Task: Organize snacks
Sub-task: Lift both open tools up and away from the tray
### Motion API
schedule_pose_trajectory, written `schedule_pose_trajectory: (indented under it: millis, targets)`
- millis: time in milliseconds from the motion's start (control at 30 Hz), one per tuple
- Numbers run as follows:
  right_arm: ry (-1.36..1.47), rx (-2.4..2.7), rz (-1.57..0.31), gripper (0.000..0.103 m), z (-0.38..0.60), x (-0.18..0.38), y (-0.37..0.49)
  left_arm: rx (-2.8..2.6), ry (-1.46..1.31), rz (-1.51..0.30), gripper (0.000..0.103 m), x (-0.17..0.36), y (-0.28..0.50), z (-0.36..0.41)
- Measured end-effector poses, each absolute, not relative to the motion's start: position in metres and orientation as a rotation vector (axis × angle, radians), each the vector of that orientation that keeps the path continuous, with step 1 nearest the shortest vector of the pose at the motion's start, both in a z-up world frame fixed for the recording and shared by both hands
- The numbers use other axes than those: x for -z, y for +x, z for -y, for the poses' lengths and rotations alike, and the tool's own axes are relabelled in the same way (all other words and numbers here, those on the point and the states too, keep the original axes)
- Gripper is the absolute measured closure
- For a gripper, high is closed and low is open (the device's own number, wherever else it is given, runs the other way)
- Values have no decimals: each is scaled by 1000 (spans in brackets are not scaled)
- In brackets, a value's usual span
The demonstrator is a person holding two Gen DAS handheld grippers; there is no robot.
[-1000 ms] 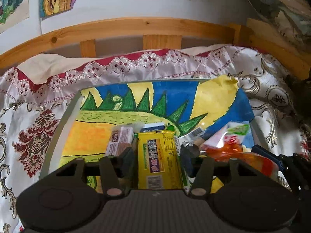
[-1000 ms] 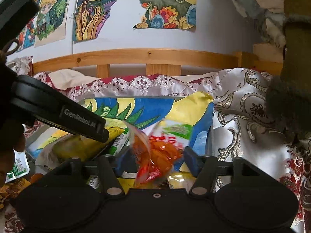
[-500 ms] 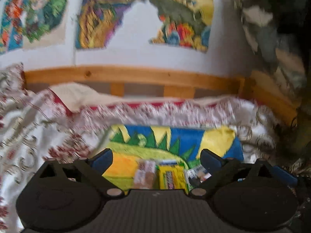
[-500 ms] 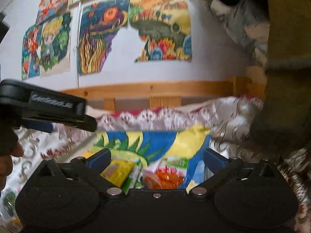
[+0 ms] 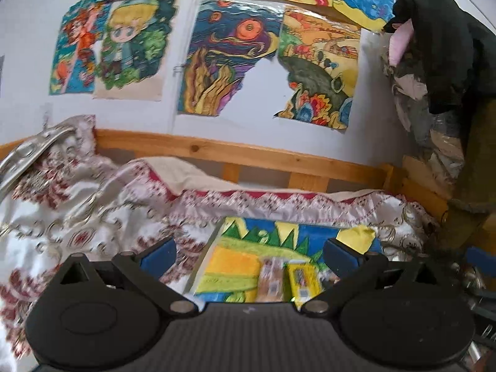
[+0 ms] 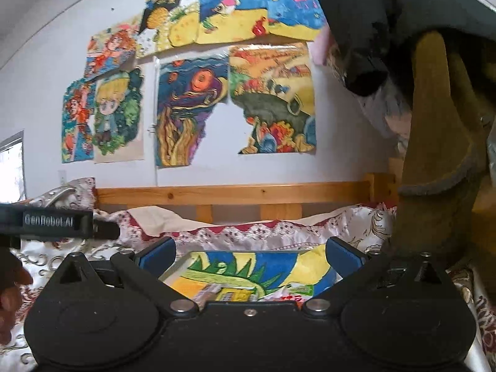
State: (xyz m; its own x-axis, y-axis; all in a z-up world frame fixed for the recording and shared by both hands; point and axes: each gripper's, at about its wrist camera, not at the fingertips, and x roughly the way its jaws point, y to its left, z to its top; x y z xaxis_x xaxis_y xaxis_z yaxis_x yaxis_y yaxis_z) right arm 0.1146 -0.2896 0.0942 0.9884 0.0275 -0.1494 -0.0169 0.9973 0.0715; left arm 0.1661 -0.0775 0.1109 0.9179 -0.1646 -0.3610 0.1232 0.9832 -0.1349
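Both the left tongs (image 5: 249, 252) and right tongs (image 6: 250, 252) have let go, gaping wide and empty, lifted clear. The snacks (image 5: 286, 279) lie side by side on the painted tray (image 5: 235, 263) on the bed, apparently placed; the blur hides details.

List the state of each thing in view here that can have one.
left tongs: open, nothing between them
right tongs: open, nothing between them
yellow snack pack: lying flat on the painted tray
pinkish snack bar: lying flat beside the yellow snack pack
painted tray: flat on the bedspread
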Motion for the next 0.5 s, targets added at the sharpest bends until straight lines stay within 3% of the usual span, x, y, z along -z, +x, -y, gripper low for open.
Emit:
schedule_pose_trajectory:
  millis: [500]
  targets:
    - [66,-68,-247,1,240,-74,51,52,-173,-449,1,-74,88,12]
